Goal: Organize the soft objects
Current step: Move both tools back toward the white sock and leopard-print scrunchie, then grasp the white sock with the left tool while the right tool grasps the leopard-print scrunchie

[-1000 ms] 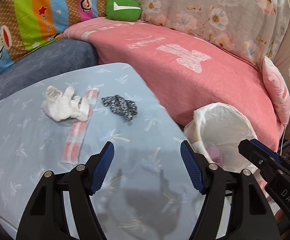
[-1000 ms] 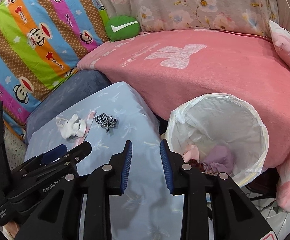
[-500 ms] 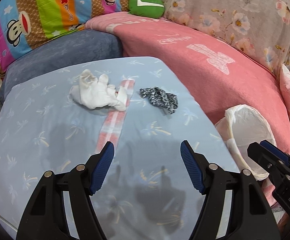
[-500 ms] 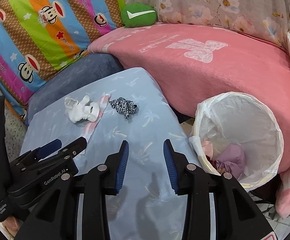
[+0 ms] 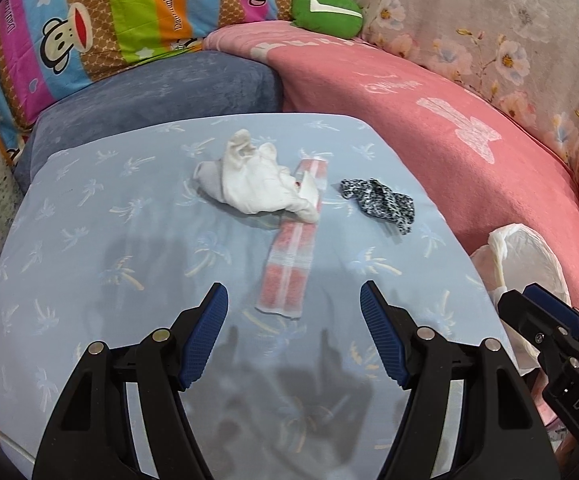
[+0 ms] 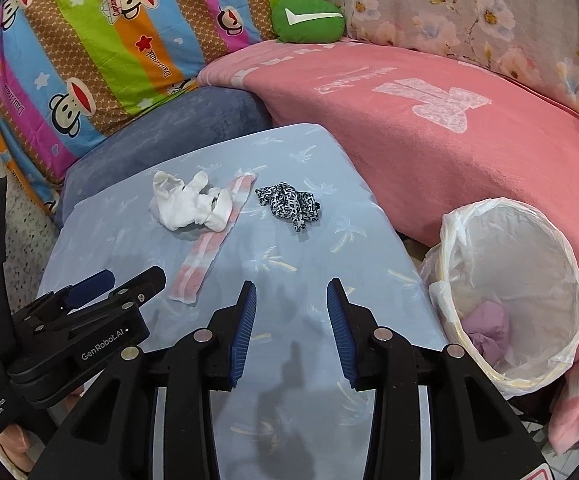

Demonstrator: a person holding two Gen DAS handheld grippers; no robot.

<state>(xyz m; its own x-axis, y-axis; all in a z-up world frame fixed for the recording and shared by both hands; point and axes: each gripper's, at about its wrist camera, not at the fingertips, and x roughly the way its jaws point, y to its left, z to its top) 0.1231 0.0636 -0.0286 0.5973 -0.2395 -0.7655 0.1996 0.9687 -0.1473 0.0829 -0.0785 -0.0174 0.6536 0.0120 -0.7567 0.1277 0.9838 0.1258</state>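
Observation:
On the pale blue palm-print surface (image 5: 89,240) lie a crumpled white sock (image 5: 253,184), a flat pink-and-white striped sock (image 5: 293,256) partly under it, and a black-and-white leopard-print cloth (image 5: 381,200). My left gripper (image 5: 293,312) hovers open just short of the striped sock's near end, nothing between its fingers. My right gripper (image 6: 291,312) is open too, nearer than the leopard cloth (image 6: 289,202), white sock (image 6: 187,204) and striped sock (image 6: 209,248). The left gripper (image 6: 97,292) shows at the right wrist view's lower left.
A white-lined basket (image 6: 529,240) stands off the surface's right edge, holding a lilac cloth (image 6: 487,330). The basket rim (image 5: 529,256) also shows in the left view. A pink blanket (image 6: 429,120), grey-blue cushion (image 5: 149,96), striped cartoon bedding (image 5: 109,20) and green pillow (image 5: 327,10) ring the back.
Both grippers swung left, away from the basket and toward the socks and leopard cloth, which now sit nearer and more central. The right gripper's fingers spread wider. Nothing was picked up.

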